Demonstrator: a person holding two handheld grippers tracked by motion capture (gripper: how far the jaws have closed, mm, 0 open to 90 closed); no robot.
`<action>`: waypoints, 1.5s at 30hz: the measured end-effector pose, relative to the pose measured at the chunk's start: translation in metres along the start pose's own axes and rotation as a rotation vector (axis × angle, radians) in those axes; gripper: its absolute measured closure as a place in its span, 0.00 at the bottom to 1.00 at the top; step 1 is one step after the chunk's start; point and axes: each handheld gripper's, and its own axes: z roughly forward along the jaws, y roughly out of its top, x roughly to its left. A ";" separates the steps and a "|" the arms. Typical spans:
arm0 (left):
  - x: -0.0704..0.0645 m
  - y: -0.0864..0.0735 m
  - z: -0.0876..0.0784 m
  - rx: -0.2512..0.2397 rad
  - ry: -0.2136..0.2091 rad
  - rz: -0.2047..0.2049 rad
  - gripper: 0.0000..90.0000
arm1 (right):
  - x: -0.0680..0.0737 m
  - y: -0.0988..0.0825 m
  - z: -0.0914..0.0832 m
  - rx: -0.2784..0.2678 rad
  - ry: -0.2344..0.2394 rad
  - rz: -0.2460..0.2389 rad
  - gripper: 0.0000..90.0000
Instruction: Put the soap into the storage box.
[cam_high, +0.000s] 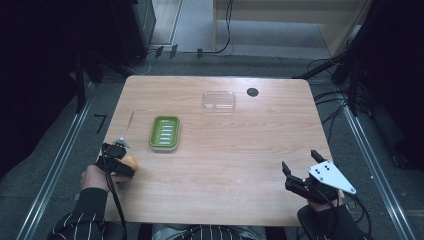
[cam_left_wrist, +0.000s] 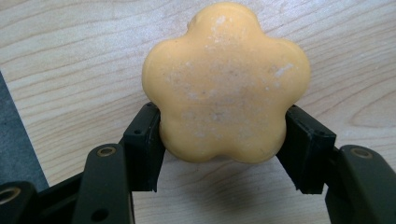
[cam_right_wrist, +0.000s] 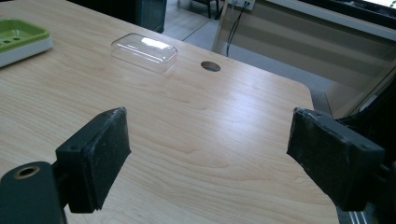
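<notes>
Wood table (cam_high: 225, 150): left hand-held gripper (cam_left_wrist: 223, 140) clamped on orange soap (cam_left_wrist: 226, 84), right hand-held gripper (cam_right_wrist: 210, 158) wide apart.

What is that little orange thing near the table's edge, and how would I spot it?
Start at the wooden table and go to its near left corner, just in front of the green soap dish. There the left gripper is shut on a flower-shaped orange soap, the table's one lobed orange piece.

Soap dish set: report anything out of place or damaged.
The clear lid lies apart from the green soap dish, toward the table's far edge. The flower-shaped orange soap, clamped in the left gripper, shows whitish scuffs on its face. Nothing spilled or broken.
</notes>
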 end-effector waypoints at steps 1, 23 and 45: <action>0.000 0.000 0.000 -0.004 0.002 0.000 0.44 | 0.000 0.000 0.000 0.000 -0.001 0.002 0.15; -0.012 0.000 -0.014 -0.021 0.004 0.070 0.44 | 0.000 0.000 0.000 -0.001 -0.003 0.006 0.15; -0.035 0.010 -0.027 -0.033 -0.012 0.161 0.44 | 0.000 0.000 0.000 -0.001 -0.002 0.006 0.15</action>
